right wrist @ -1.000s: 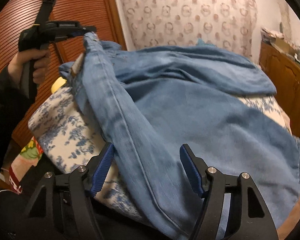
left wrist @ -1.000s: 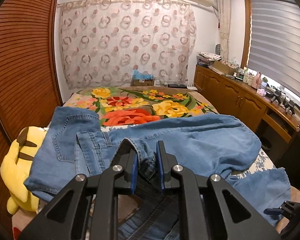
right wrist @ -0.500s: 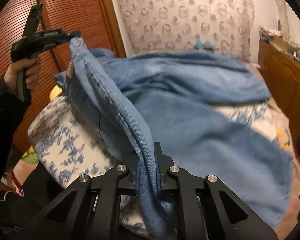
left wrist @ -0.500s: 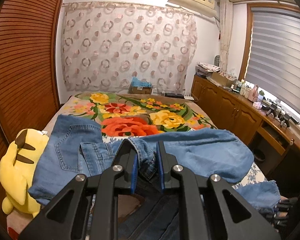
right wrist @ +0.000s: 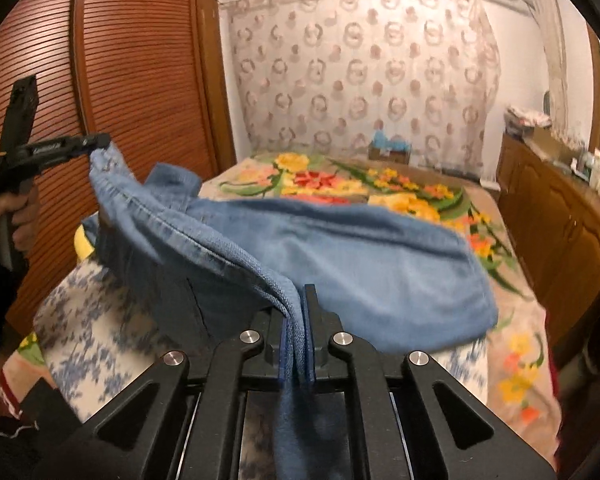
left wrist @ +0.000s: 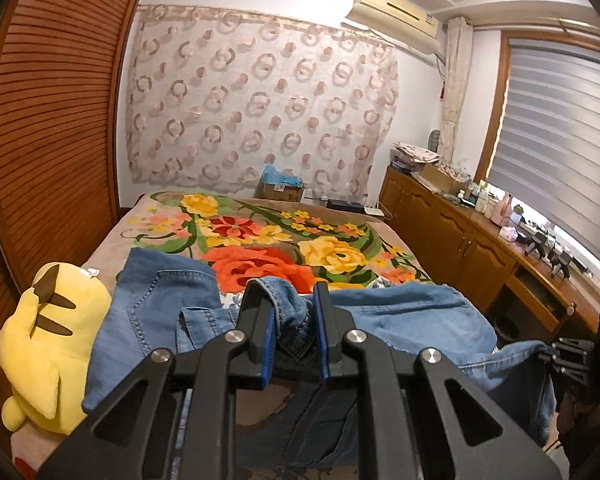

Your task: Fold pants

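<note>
Pants (right wrist: 340,248), light blue denim, hang stretched between both claws above the bed (right wrist: 512,344), w/ part of the fabric draped over the bedding. In the right wrist view the right claw (right wrist: 299,344) sits bottom centre, jaws pinched narrow on a doubled seam edge of the pants; cloth runs from there up to the upper left of the frame. There the left claw (right wrist: 96,142) grips a bunched end of the denim, held by the person's hand (right wrist: 18,216), dark sleeve below it.

Left wrist view: left claw (left wrist: 294,332) at lower centre, blue pads (left wrist: 269,344) clamped narrow on a thick wad of denim. Pants (left wrist: 412,316) spread left and right across the lower middle of the frame; stitched panel lies lower left. At the right edge the right claw (left wrist: 568,356) shows as a dark shape w/ the denim reaching to it, too dim to read its jaws here.

Yellow plush toy (left wrist: 48,340) lies at lower left, just beside the denim. Floral blanket (left wrist: 284,240) covers the bed beyond, mid frame. Patterned curtain (left wrist: 260,104) fills the upper centre; wooden cabinets (left wrist: 472,244) run along the right side.
</note>
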`<state>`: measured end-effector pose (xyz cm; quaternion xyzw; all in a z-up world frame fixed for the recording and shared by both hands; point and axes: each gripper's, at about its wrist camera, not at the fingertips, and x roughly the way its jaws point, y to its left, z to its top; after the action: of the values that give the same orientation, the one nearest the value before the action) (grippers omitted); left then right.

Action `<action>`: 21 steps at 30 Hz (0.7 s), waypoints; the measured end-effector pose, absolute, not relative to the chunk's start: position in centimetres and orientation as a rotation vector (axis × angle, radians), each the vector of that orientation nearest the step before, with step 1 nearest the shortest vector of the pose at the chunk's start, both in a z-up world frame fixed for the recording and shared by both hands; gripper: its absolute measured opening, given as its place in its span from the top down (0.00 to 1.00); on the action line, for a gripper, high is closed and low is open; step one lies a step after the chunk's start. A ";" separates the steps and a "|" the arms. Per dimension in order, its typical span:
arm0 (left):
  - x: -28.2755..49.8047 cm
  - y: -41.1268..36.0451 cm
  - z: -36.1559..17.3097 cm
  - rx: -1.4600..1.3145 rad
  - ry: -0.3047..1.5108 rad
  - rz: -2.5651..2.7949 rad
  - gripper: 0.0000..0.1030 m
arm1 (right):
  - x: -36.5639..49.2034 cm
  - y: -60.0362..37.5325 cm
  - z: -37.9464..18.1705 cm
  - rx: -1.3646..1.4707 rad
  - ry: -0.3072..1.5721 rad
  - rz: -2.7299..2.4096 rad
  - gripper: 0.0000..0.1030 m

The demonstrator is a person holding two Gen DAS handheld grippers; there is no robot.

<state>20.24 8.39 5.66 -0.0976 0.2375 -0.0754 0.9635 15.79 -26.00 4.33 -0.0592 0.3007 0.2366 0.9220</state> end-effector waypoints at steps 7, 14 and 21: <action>21.9 9.6 5.5 -0.208 0.508 -0.133 0.87 | 19.7 -24.1 6.9 -0.195 0.577 0.486 0.96; 24.1 9.8 5.2 -0.195 0.533 -0.133 0.86 | 23.4 -22.7 7.5 -0.254 0.563 0.471 0.96; 26.5 11.2 3.4 -0.215 0.565 -0.124 0.85 | 26.8 -21.7 6.8 -0.276 0.570 0.483 0.96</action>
<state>26.45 11.21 3.37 -0.1058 0.2782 -0.0609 0.9527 26.81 -21.71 6.78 -0.1342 0.2774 0.2354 0.9218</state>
